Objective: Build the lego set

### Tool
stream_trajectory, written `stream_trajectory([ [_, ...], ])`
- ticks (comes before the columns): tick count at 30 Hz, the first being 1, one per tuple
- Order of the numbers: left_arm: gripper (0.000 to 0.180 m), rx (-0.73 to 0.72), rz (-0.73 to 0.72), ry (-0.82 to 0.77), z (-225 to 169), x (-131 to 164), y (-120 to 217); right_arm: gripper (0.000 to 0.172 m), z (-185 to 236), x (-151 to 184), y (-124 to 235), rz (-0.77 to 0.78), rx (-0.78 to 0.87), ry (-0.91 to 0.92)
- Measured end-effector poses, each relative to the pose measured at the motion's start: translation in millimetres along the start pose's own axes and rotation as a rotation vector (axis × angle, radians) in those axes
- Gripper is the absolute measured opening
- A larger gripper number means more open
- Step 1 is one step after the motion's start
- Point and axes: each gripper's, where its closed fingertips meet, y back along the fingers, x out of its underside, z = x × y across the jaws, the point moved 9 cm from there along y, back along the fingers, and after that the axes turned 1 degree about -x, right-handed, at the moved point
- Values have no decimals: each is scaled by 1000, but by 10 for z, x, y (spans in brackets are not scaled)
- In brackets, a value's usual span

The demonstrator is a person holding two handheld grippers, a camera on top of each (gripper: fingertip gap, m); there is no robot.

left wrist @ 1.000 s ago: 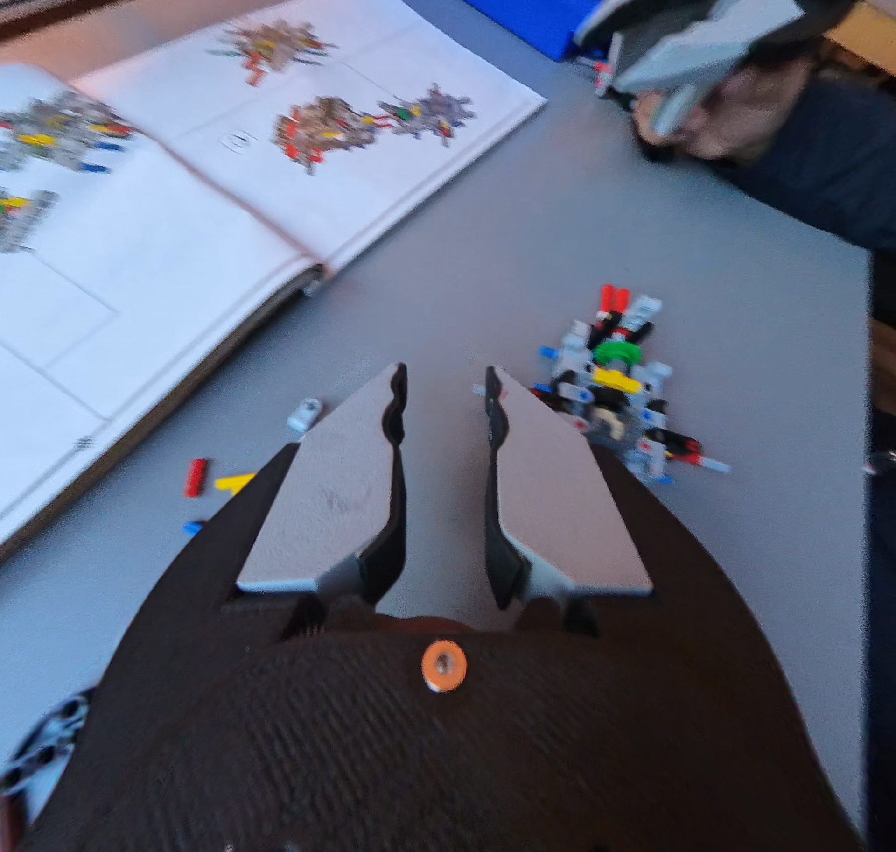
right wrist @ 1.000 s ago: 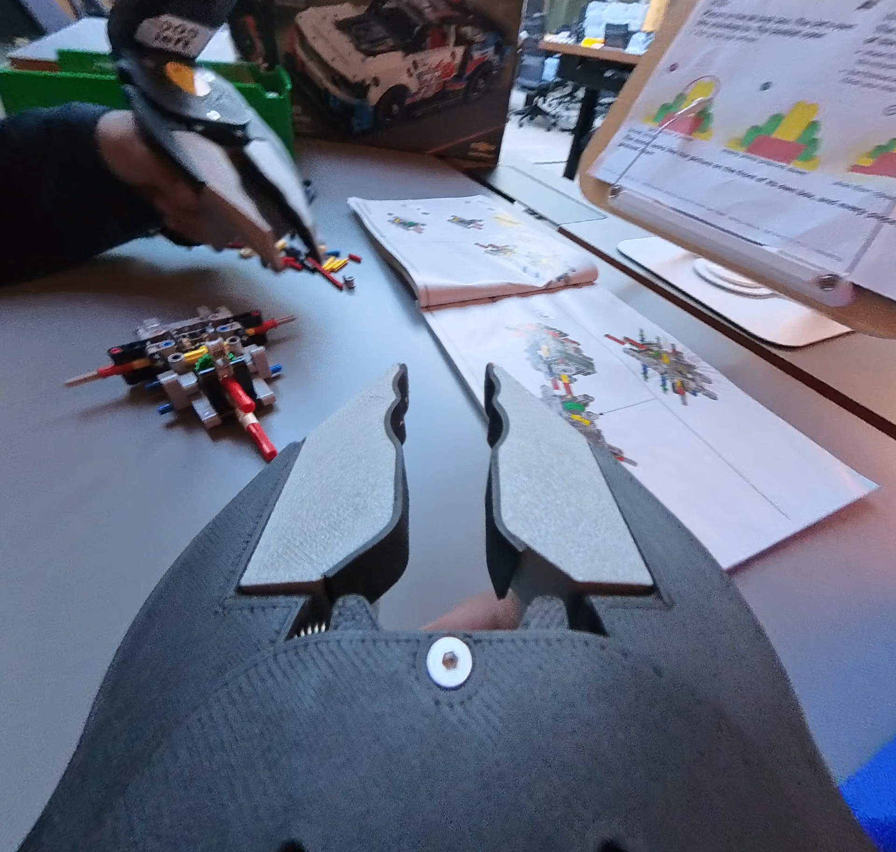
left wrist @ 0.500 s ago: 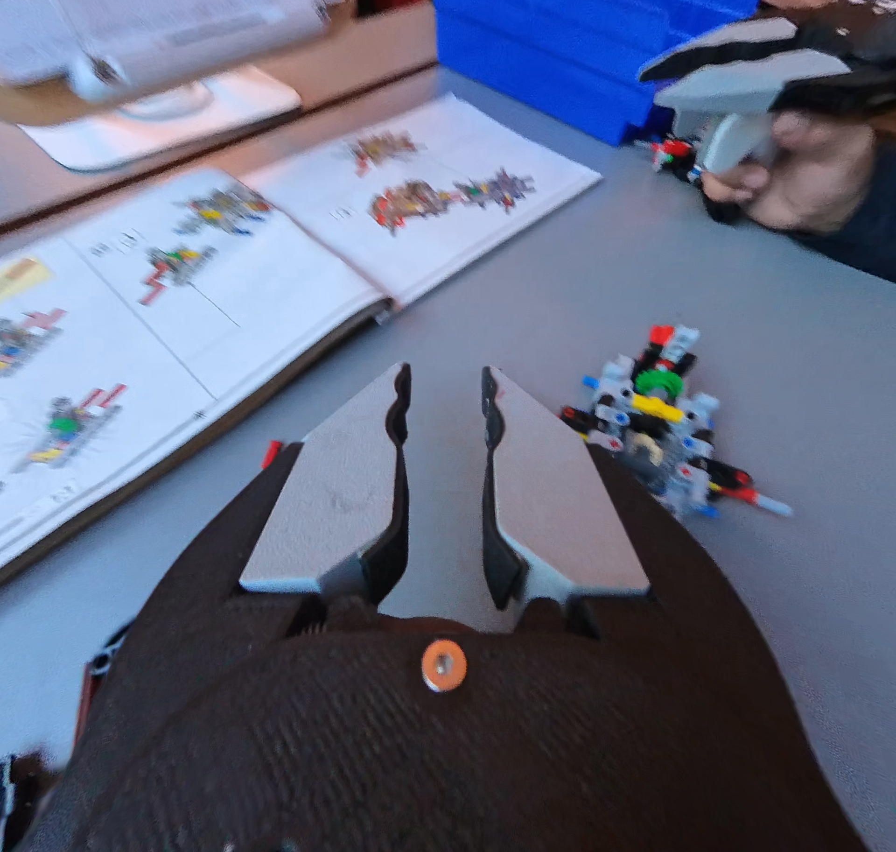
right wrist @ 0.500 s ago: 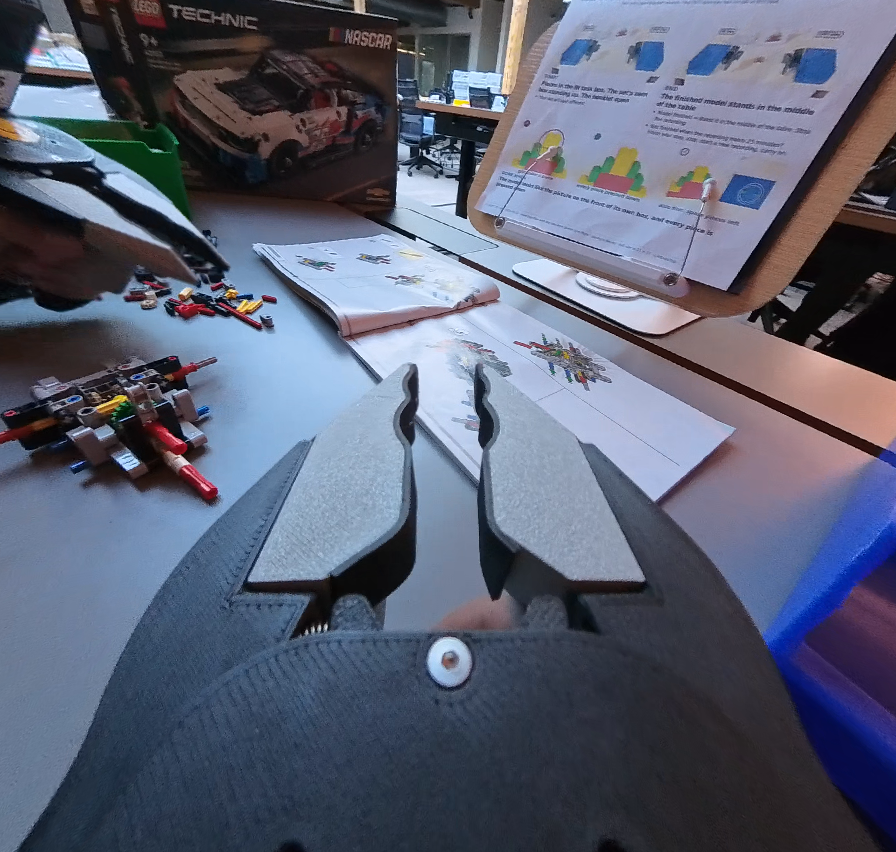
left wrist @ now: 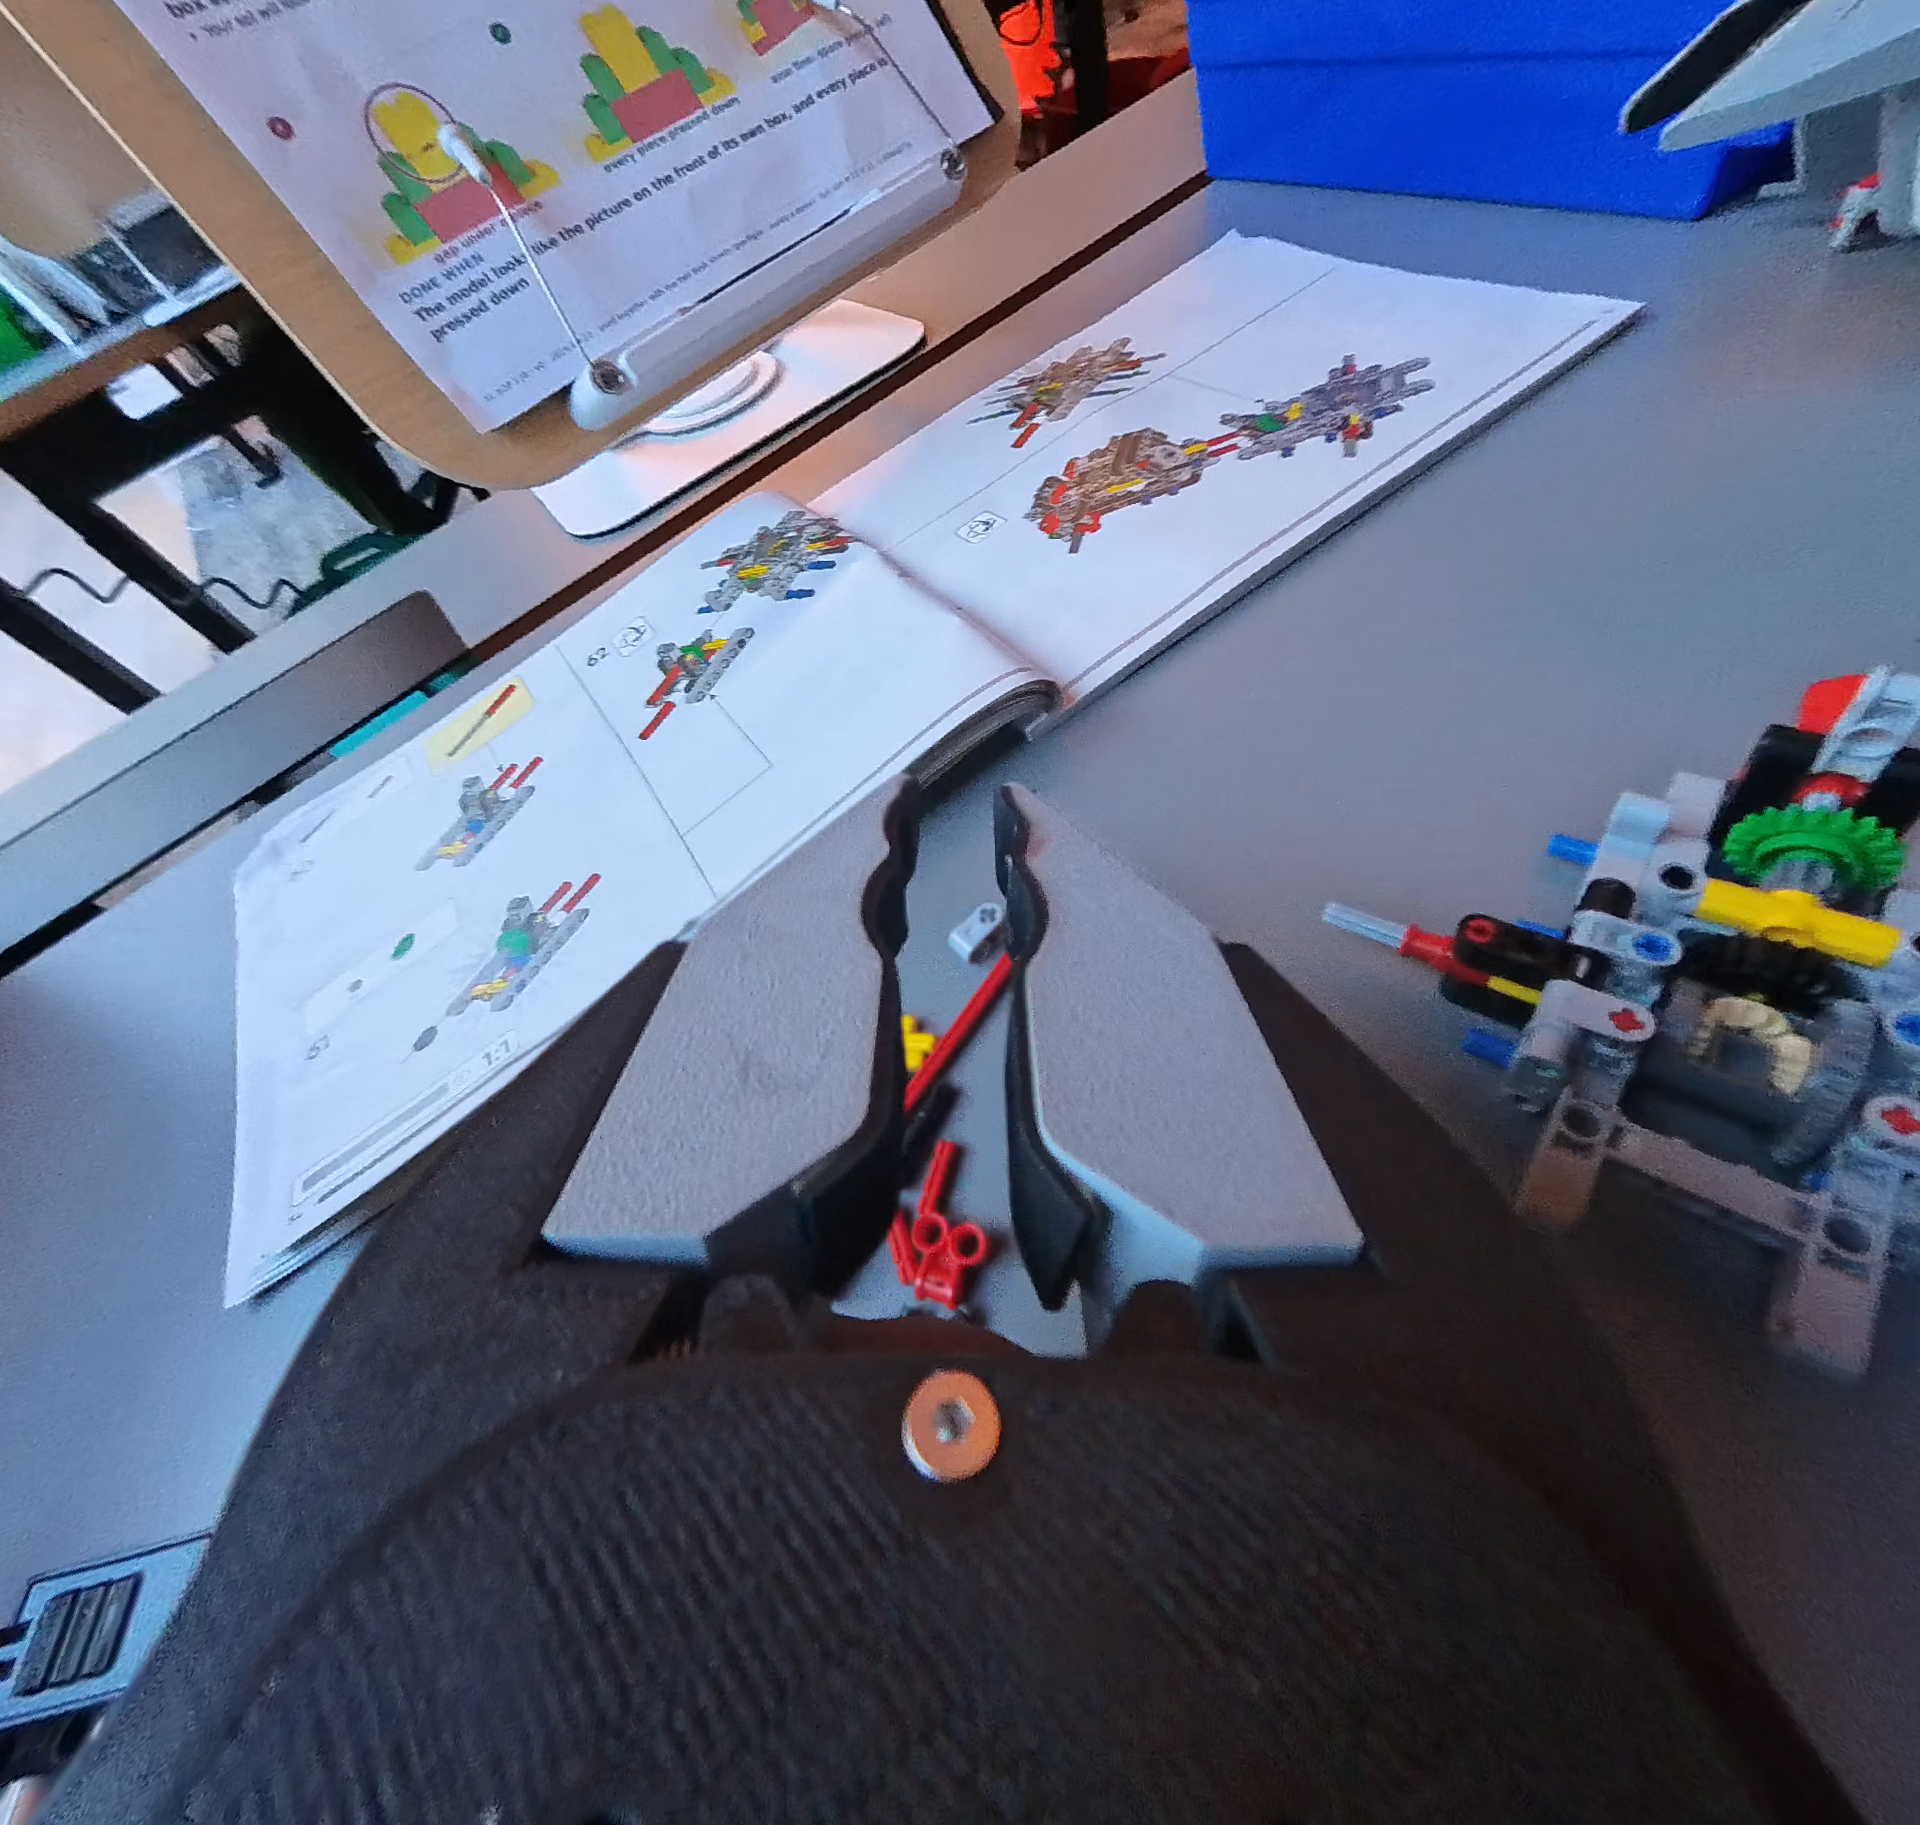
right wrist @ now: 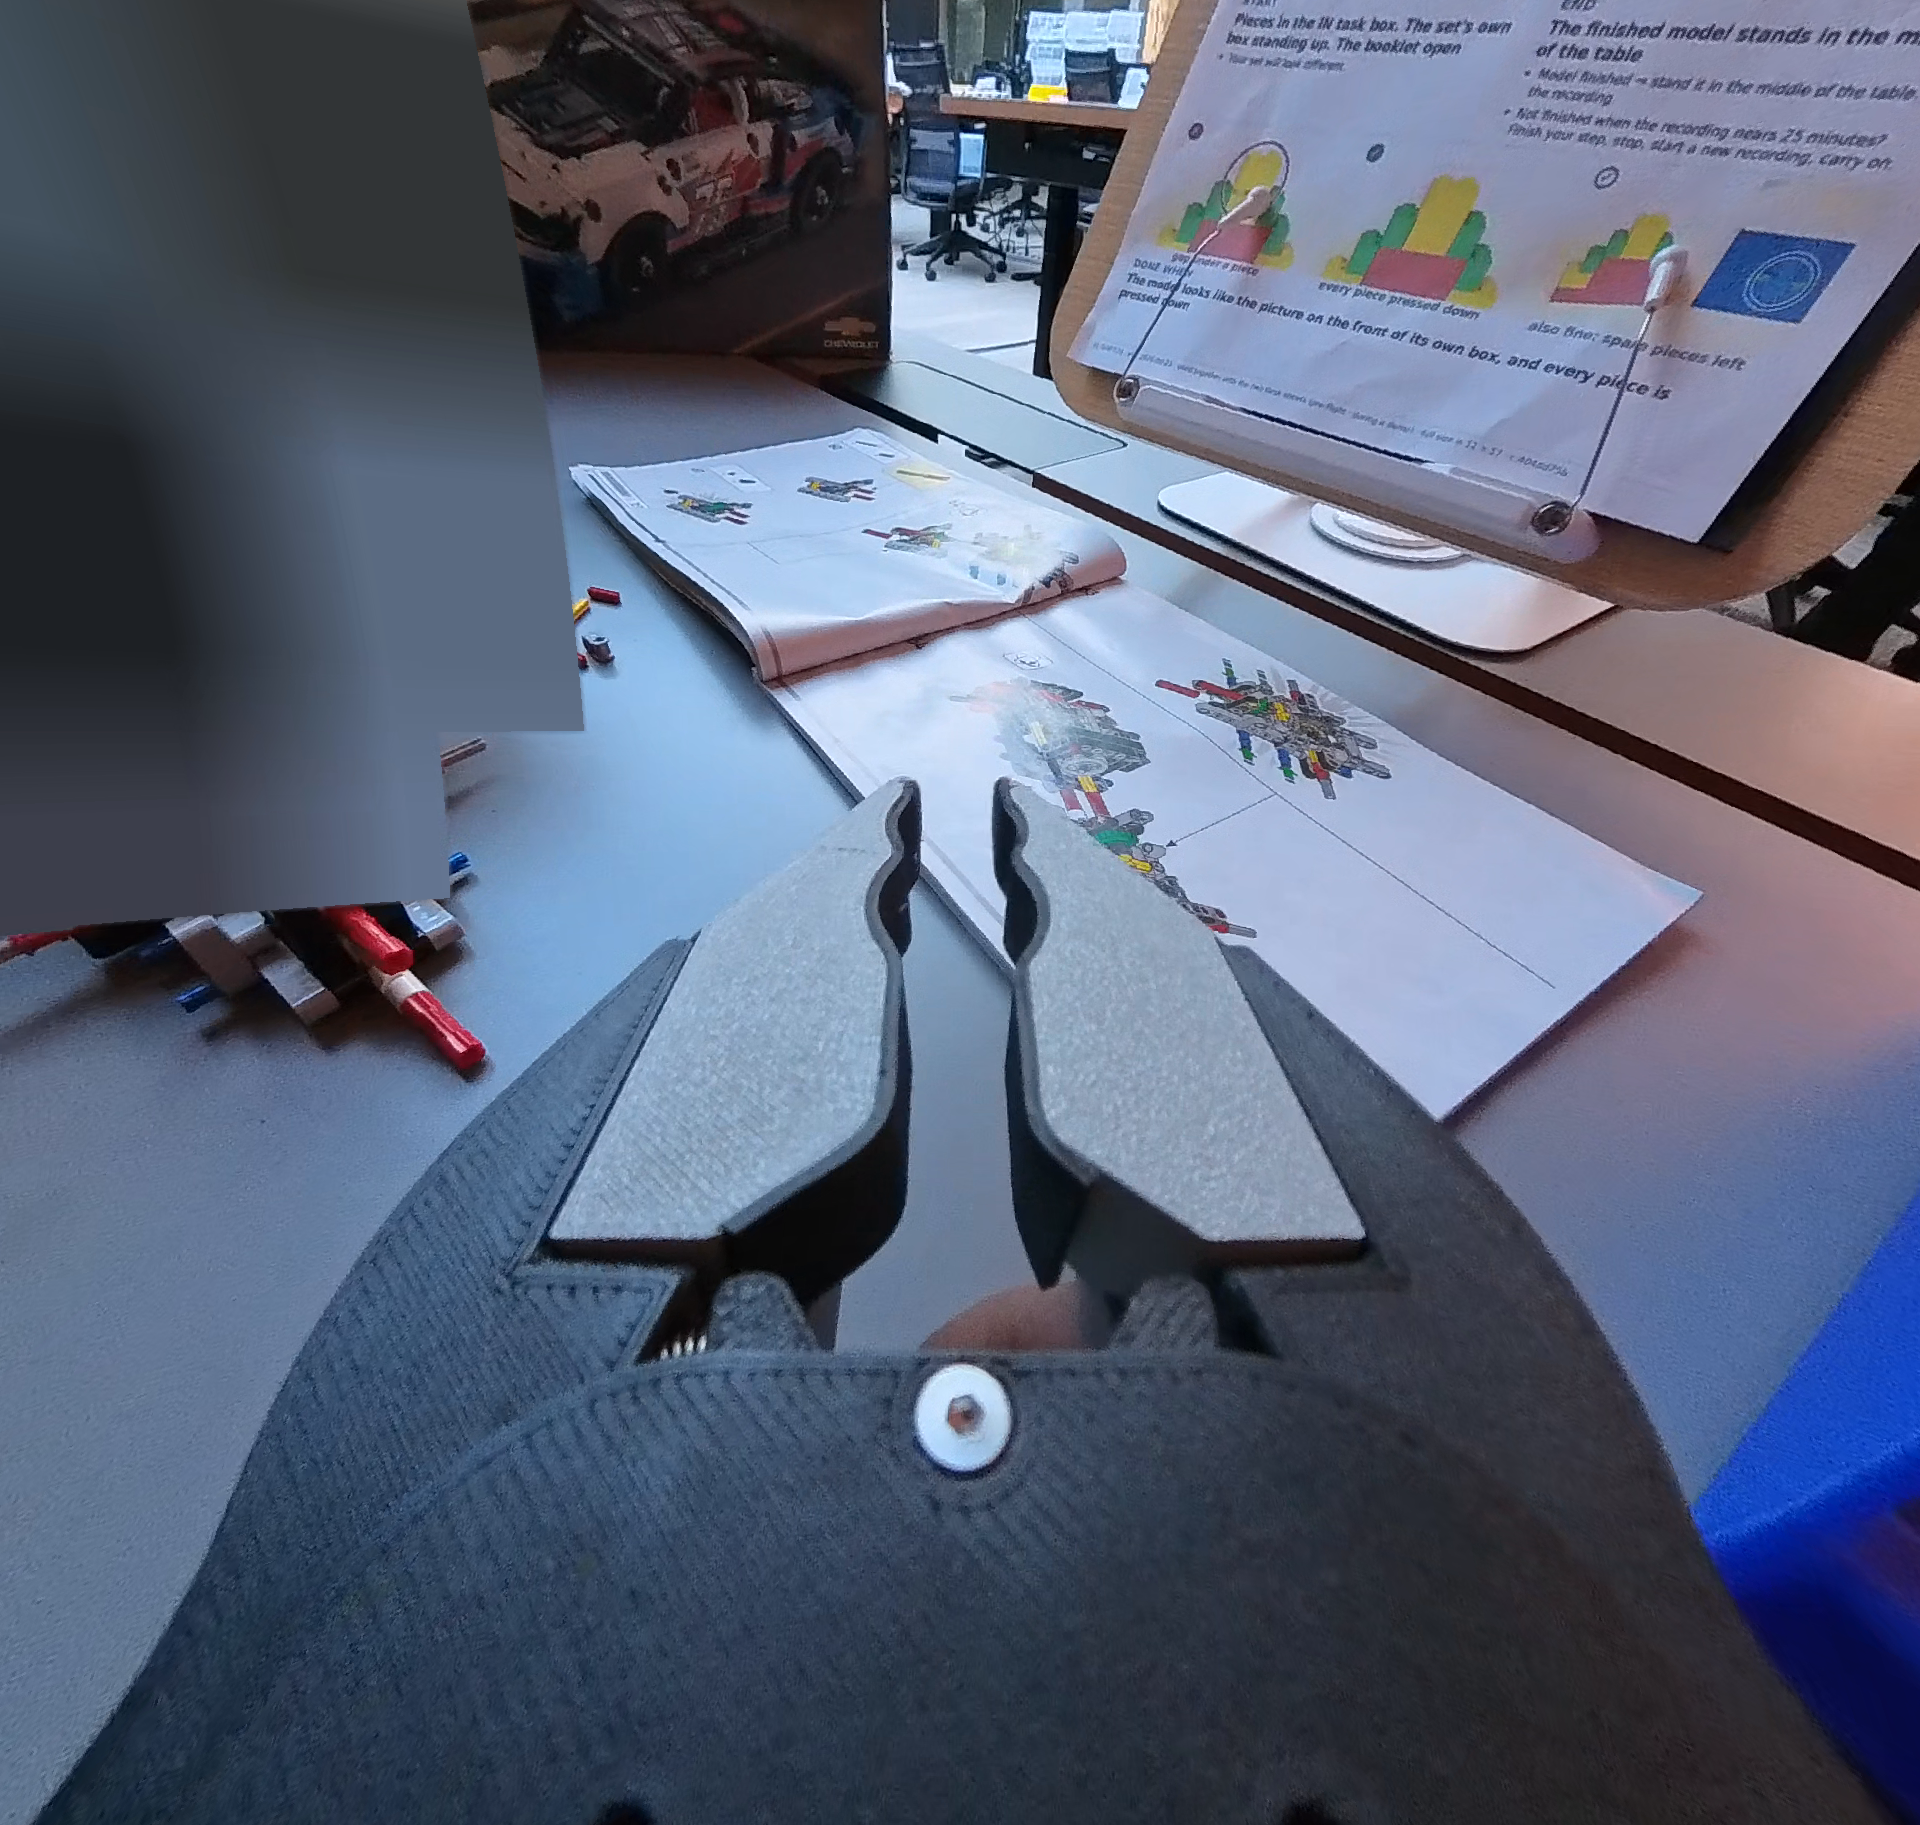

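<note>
left claw (left wrist: 951,819): hangs low over the grey table (left wrist: 1403,695), its two fingers a narrow slit apart and pressing on nothing; released.
under the left claw: loose small parts show through the slit, lying on the table: a small grey connector (left wrist: 977,934) close by the right finger, a thin red axle (left wrist: 961,1027) slanting across, a bit of yellow (left wrist: 914,1043), and a clump of red pins (left wrist: 935,1240) nearer the claw's base. whether any part touches a finger cannot be told.
ahead and left of the left claw: an open instruction booklet (left wrist: 831,632), its spine just past the fingertips.
right of the left claw: a half-built brick model (left wrist: 1714,996) with a green gear, a yellow bar and red and blue pins, near but apart.
far ahead, left of it: a wooden stand with a printed sheet (left wrist: 582,113); far right, a blue bin (left wrist: 1455,61).
right claw (right wrist: 956,819): raised above the table, fingers a narrow slit apart with only table and page edge seen between them; released.
ahead of the right claw: the same booklet, its near page reaching up to the right finger.
left of the right claw: the brick model (right wrist: 312,954), partly behind a blurred patch, with scattered small pieces (right wrist: 597,622) farther off.
far ahead: a boxed car set (right wrist: 707,134) standing upright.
</note>
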Motion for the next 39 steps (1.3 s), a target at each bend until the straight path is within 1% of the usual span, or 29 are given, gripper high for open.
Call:
stream_trajectory([
  [12,12,-1,28,-54,-62,8,-36,8,-8,-9,15,-27,-18,-28],
  [22,12,26,21,19,13,19,-38,8,-23,-7,16,-31,-49,-65],
  [28,13,28,20,16,10,19,-39,8,-39,-6,31,-44,-52,-95],
  [39,13,30,18,16,11,21,-36,8,-29,-8,26,-46,-56,-99],
])
